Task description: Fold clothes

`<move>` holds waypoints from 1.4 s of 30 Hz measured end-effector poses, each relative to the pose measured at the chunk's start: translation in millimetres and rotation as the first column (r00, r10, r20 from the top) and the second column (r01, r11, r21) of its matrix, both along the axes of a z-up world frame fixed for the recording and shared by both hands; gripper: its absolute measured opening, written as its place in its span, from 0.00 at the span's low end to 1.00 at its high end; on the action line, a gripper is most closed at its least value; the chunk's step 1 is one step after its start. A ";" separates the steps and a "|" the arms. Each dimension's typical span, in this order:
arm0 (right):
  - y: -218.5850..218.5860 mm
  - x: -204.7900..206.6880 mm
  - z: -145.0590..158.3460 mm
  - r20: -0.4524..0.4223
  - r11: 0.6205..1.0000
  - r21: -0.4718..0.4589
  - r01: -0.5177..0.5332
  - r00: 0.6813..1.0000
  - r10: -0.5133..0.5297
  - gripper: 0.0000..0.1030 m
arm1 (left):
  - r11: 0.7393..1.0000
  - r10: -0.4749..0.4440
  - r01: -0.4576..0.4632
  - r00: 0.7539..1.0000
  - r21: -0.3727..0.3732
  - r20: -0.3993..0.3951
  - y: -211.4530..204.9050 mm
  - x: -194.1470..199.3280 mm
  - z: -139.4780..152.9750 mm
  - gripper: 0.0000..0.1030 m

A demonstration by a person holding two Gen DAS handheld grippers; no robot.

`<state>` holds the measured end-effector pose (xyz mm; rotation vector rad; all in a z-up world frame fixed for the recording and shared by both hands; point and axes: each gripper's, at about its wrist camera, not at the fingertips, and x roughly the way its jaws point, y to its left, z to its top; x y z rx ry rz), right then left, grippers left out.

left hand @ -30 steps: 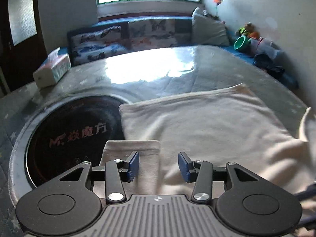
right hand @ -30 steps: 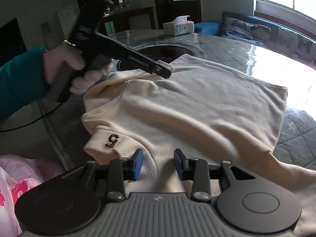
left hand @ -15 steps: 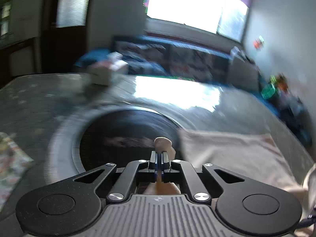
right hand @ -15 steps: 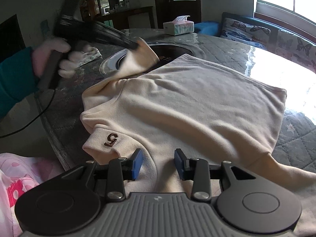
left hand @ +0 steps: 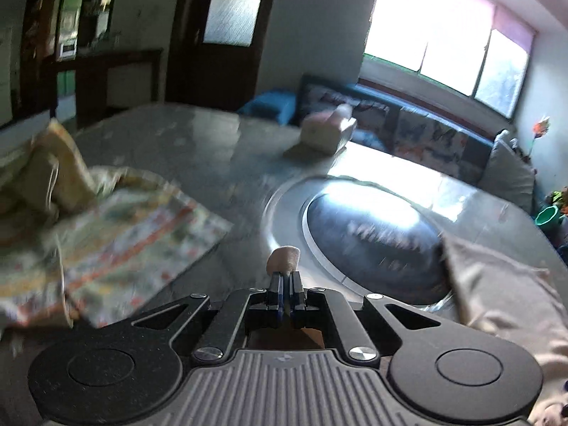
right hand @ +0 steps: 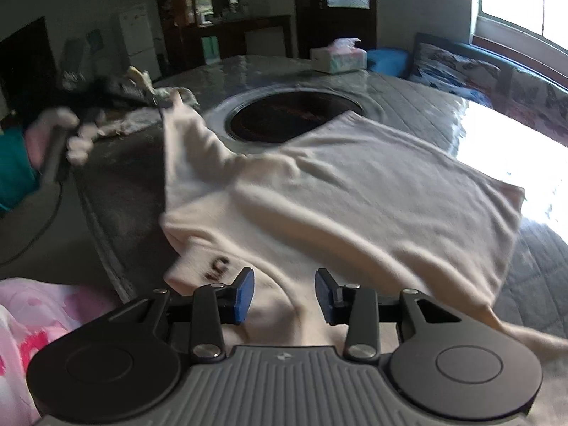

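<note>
The cream knitted sweater (right hand: 355, 191) is spread flat on the round grey quilted table (right hand: 426, 99), with its far edge lying partly over the dark glass cooktop disc (right hand: 291, 117) set in the middle of the table. No fold is seen as finished: the body is still fully open, and only one sleeve (right hand: 184, 142) is lifted off the table and stretched out to the side. The folding is therefore judged to be at its beginning, with the sleeves and the body still to be brought over.

The left gripper (left hand: 285, 277) is clenched on the cuff of this sleeve, and a small tuft of cream fabric (left hand: 283, 259) is seen above the closed jaws. The right gripper (right hand: 284, 298) is held over the near part of the sweater, close to the collar with a dark mark (right hand: 216, 266); its jaws are apart and nothing is pressed between them, though cloth lies beneath.

As for containers, a pastel tissue box (right hand: 339, 55) stands at the far side of the table, and a white tissue is seen to stick out of its top. A crumpled patterned cloth (left hand: 117, 234) lies apart on the table, in no container.
</note>
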<state>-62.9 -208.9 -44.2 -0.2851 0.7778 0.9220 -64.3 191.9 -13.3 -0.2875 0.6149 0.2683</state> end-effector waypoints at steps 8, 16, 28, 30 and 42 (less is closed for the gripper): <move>28.2 0.8 -11.6 -0.048 0.996 -0.004 -0.092 0.995 0.092 0.37 | 0.998 0.057 -0.058 0.998 0.040 0.011 4.1 -10.5 -3.3 0.03; 28.4 1.2 -11.2 -0.069 0.994 -0.008 -0.113 0.991 0.113 0.38 | 0.994 0.100 -0.097 0.993 0.048 -0.069 12.4 -4.3 -14.5 0.11; 26.8 4.1 -4.0 -0.063 0.994 0.017 -0.108 0.992 0.109 0.38 | 0.990 -0.053 0.063 0.995 0.126 -0.087 -14.5 46.7 1.8 0.44; 25.9 3.6 -4.0 -0.065 0.994 0.018 -0.107 0.992 0.108 0.38 | 0.989 -0.069 0.083 0.991 0.119 -0.114 -10.0 58.3 -3.7 0.51; 23.4 6.6 -6.3 -0.073 0.996 0.018 -0.091 0.993 0.092 0.38 | 0.992 -0.071 0.073 0.997 0.098 -0.028 2.8 47.9 -15.1 0.15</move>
